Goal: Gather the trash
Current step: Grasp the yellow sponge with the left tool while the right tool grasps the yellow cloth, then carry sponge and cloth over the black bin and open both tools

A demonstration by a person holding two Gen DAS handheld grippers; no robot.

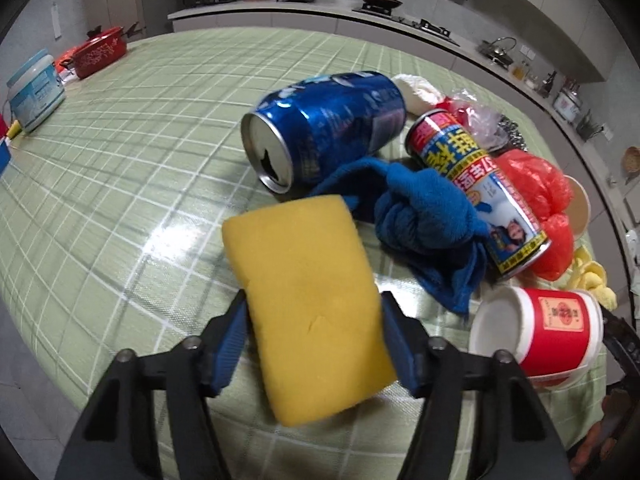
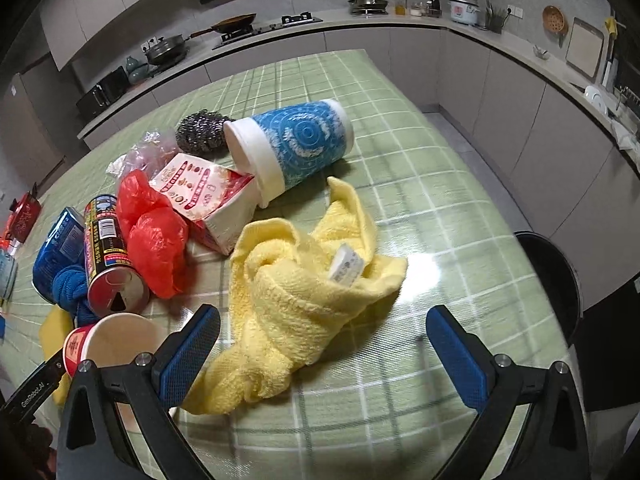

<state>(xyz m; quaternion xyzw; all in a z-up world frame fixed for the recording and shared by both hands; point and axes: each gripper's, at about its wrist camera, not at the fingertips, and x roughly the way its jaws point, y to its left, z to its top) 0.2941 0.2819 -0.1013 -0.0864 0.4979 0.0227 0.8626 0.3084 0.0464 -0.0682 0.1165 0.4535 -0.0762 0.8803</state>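
My left gripper [image 1: 314, 320] is shut on a yellow sponge [image 1: 308, 296] and holds it just above the green checked tablecloth [image 1: 120, 168]. Ahead of it lie a blue drink can [image 1: 328, 128], a blue cloth [image 1: 424, 216], a red and yellow printed can [image 1: 476, 192], a red plastic bag [image 1: 536, 192] and a red paper cup [image 1: 540, 332] on its side. My right gripper [image 2: 320, 340] is open and empty over a crumpled yellow towel [image 2: 296, 296]. Beyond it lie a blue patterned cup [image 2: 292, 144], a carton [image 2: 208, 200], a steel scourer [image 2: 200, 130] and the red bag [image 2: 154, 236].
A black bin [image 2: 556, 280] stands by the table's right edge. A white tub [image 1: 34, 92] and a red pot [image 1: 100, 52] sit at the table's far left. Kitchen counters with pans and a stove [image 2: 264, 26] run behind the table.
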